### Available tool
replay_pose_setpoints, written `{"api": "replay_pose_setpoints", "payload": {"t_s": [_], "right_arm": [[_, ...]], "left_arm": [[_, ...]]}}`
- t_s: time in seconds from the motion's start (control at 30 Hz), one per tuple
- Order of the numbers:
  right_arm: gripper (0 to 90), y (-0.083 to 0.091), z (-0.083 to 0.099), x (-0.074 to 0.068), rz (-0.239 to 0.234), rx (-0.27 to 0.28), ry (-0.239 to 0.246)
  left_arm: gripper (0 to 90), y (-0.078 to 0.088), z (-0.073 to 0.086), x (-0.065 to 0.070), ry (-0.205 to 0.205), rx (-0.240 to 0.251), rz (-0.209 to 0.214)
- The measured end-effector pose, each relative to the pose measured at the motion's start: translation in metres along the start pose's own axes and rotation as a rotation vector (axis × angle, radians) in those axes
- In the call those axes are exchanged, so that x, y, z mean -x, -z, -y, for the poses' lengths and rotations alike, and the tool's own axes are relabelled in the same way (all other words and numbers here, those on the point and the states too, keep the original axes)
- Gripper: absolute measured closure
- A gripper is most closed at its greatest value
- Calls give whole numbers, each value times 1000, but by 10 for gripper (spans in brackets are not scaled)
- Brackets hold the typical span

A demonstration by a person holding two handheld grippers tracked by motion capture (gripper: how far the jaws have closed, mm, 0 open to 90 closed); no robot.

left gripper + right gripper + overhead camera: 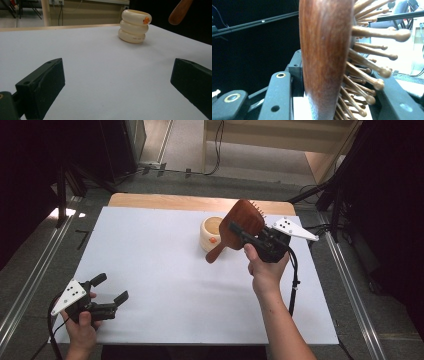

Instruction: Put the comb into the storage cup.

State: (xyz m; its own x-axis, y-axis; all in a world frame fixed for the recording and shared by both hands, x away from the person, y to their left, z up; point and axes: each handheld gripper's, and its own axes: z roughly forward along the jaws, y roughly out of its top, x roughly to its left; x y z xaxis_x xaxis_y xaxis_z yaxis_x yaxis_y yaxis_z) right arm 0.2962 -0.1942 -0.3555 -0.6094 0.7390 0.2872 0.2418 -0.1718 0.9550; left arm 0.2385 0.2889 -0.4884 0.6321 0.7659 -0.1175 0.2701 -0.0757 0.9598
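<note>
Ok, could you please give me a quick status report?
Right gripper shut on hairbrush, lifted above cream holder. Left gripper open, idle. Nothing in the way.

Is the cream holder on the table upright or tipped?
Upright. The cream holder stands on its base on the white table, open mouth up; the high view looks down into it. Contents cannot be told.

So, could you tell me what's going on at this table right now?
A person holds a gripper in each hand. The right gripper is shut on a wooden hairbrush, held in the air beside a cream cup at the far side of the table. The left gripper is open, with nothing in it, low over the near left corner.
</note>
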Motion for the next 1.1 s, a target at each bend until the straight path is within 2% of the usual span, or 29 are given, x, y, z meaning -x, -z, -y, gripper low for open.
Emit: {"api": "replay_pose_setpoints", "payload": {"t_s": [0.43,1.1], "right_arm": [[533,-2,-6,9,19,16,-5],[532,-10,-25,19,50,42,15]], "left_arm": [[0,0,0,0,-2,-2,0],[0,-1,0,0,-2,-1,2]]}}
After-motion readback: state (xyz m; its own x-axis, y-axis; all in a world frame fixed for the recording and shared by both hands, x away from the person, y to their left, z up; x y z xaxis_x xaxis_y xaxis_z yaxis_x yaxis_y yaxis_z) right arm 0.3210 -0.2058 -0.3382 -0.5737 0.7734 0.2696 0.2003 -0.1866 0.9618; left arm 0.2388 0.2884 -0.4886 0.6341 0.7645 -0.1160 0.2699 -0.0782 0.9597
